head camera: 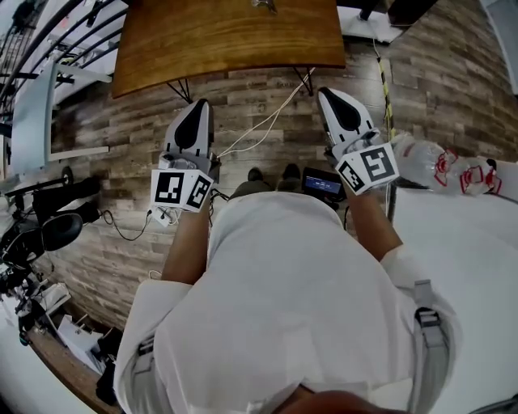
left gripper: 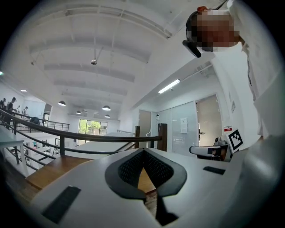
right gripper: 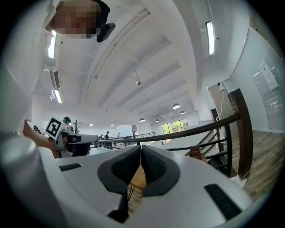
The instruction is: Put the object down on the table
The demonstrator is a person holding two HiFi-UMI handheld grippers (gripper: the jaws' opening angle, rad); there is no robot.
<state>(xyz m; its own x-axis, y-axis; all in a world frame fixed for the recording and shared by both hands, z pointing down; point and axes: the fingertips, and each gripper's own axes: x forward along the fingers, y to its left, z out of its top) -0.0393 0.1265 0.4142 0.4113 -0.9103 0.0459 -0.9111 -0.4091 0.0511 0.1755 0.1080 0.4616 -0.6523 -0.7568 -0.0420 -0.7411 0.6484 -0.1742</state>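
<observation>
A brown wooden table (head camera: 227,36) stands ahead of me in the head view. A small object (head camera: 263,5) lies at its far edge, cut off by the frame, so I cannot tell what it is. My left gripper (head camera: 199,103) is held over the plank floor, short of the table's near edge, jaws shut and empty. My right gripper (head camera: 325,91) also points towards the table edge, shut and empty. In the gripper views, the left gripper (left gripper: 143,152) and the right gripper (right gripper: 140,149) both tilt upward at the ceiling, with their dark pads (right gripper: 153,167) closed together.
A white cable (head camera: 267,125) runs across the floor under the table's black legs. A small device with a lit screen (head camera: 322,184) sits by my feet. A white surface (head camera: 461,242) with a clear bag of red-and-white items (head camera: 441,166) is at right. A black chair (head camera: 61,230) stands at left.
</observation>
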